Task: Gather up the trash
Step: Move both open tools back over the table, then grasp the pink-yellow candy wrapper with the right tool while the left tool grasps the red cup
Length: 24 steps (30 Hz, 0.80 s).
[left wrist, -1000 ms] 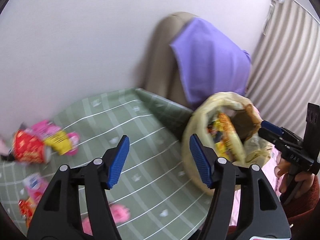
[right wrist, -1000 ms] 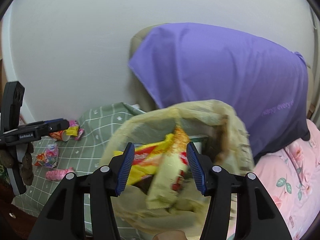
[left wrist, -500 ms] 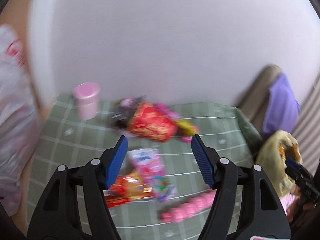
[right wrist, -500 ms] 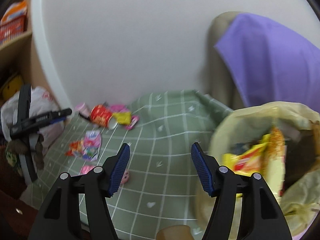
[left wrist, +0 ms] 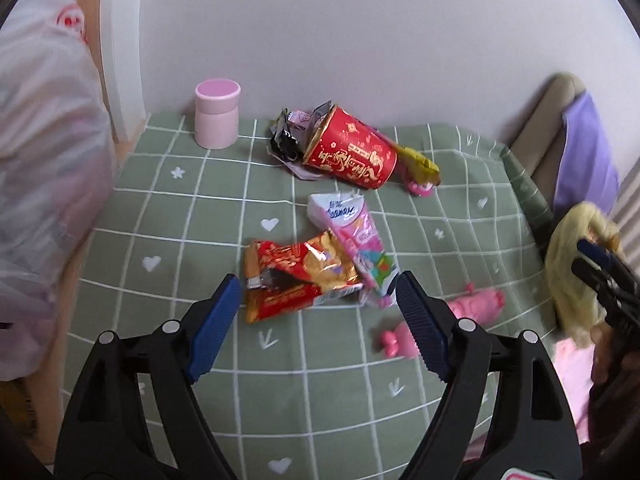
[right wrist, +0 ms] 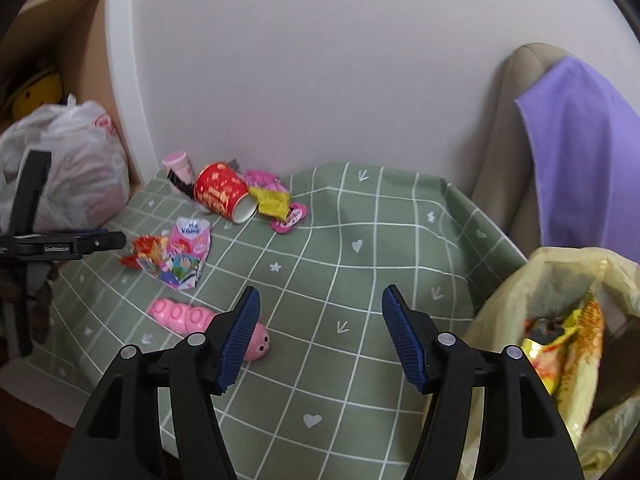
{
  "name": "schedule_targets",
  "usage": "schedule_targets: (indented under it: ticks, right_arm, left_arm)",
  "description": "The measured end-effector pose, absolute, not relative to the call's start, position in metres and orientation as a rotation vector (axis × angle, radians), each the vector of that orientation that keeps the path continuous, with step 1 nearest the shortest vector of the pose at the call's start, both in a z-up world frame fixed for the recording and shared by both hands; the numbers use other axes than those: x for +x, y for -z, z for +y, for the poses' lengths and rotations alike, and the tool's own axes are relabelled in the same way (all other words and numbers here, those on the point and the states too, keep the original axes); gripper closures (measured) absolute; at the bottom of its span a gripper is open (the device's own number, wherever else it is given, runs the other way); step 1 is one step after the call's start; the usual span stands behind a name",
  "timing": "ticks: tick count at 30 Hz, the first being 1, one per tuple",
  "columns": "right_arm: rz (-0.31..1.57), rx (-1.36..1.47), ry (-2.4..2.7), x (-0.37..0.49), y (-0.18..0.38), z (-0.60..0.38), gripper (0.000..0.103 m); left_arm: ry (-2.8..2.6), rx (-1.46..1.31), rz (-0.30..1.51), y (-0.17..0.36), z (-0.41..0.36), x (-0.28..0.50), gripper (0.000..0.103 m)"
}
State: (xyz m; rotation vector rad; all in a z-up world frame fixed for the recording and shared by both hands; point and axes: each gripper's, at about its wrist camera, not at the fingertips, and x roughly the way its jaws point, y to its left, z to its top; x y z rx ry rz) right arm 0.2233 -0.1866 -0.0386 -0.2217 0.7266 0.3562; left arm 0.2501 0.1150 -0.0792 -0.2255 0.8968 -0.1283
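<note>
Trash lies on the green checked tablecloth (left wrist: 180,216): a tipped red paper cup (left wrist: 350,158), a yellow wrapper (left wrist: 418,162), a pink-and-white pack (left wrist: 352,236) and a red-gold snack wrapper (left wrist: 296,276). My left gripper (left wrist: 317,280) hovers just short of the snack wrapper, its jaws opening, nothing between the pads. My right gripper (right wrist: 321,292) stands open over bare cloth. The yellow trash bag (right wrist: 560,320), holding several wrappers, hangs at its right. A pink caterpillar toy (right wrist: 180,314) lies beside its left finger.
A pink lidded canister (left wrist: 217,114) stands by the wall at the back. A white plastic bag (right wrist: 68,168) bulges at the table's left edge, below a shelf. A beige chair with purple cloth (right wrist: 580,152) stands right of the table.
Both views have swung left and down from the trash bag to the litter on the table. The left gripper has come close over the snack wrapper and its jaws stand wider.
</note>
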Motion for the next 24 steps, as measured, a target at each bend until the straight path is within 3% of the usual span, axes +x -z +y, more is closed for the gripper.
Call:
schedule_targets:
  ticks: [8,24]
  right_arm:
    - [0.797,-0.152,-0.481,0.238,0.068,-0.168,0.043]
    - [0.773,-0.285,-0.543,0.362,0.057,-0.087,0.043]
  left_arm:
    - [0.124,-0.174,0.913,0.085,0.117,0.263,0.028]
    - [0.174,-0.377,0.692,0.051,0.155,0.378,0.028]
